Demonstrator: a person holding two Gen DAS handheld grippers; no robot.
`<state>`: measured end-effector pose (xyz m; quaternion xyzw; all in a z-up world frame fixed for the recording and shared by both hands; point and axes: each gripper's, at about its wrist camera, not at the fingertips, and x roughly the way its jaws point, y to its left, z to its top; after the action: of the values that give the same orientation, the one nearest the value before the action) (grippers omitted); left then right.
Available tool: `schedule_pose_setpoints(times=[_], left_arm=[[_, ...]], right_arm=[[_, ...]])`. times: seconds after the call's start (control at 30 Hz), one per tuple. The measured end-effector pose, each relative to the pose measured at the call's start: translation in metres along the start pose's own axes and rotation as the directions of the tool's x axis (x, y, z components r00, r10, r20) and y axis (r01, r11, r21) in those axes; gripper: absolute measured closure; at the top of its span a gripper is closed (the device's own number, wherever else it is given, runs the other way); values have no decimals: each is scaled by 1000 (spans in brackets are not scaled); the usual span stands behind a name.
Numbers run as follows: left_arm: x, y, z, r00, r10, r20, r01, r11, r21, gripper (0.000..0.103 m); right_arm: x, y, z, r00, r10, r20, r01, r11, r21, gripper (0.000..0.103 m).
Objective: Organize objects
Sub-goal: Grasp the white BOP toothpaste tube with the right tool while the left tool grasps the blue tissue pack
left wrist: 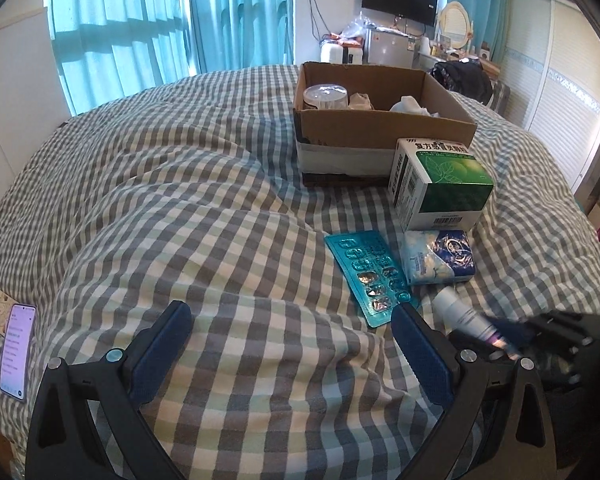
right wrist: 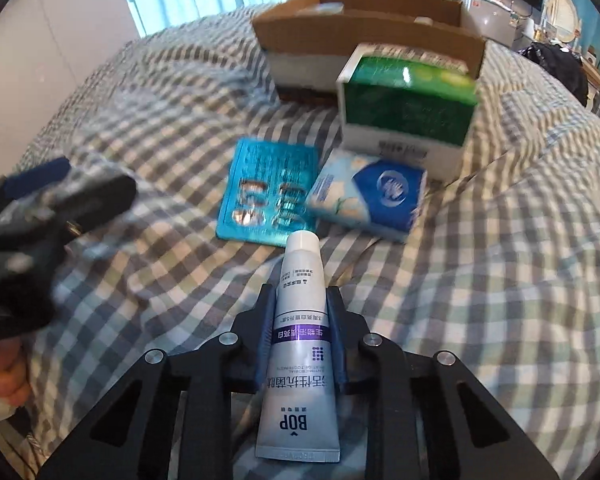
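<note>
A bedroom with teal curtains (left wrist: pixel 140 32) frames a bed (left wrist: pixel 220 184) under a checked duvet. At the bed's left edge lies a phone (left wrist: pixel 17 350). The left gripper (left wrist: pixel 292 318) hovers with jaws wide and holding nothing. Right of it lie the blister pack (left wrist: pixel 370 276), the tissue packet (left wrist: pixel 440 256) and the green medicine box (left wrist: pixel 440 182), which stands just in front of the cardboard box (left wrist: pixel 380 120) toward the far edge. The right gripper (right wrist: pixel 300 302) has its jaws closed on the toothpaste tube (right wrist: pixel 300 340), cap forward, low over the duvet. Likely next step: carry the tube to the cardboard box. Lift it above the medicine box and the box wall, then release inside.
</note>
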<state>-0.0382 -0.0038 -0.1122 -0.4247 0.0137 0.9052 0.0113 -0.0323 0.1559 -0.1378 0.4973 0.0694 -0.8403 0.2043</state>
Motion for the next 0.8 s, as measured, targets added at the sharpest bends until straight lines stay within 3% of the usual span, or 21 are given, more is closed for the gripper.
schedule_pose_setpoints(times=[0.4,0.6,0.8], left_arm=[[32,-55,28,997,-66,-50,68,997,42,0],[55,-100,36,992,-106,-69,112,988,102,0],[84,-130,37,985,-131,-115,145,981,127,0]], right_arm=[[-61,-66,27,984,-113,139,100,990,98,78],[-66,-105,36,975,-180,133,163,978,131,78],[-59,-128,46,978,-163,133,144,979,141,78]])
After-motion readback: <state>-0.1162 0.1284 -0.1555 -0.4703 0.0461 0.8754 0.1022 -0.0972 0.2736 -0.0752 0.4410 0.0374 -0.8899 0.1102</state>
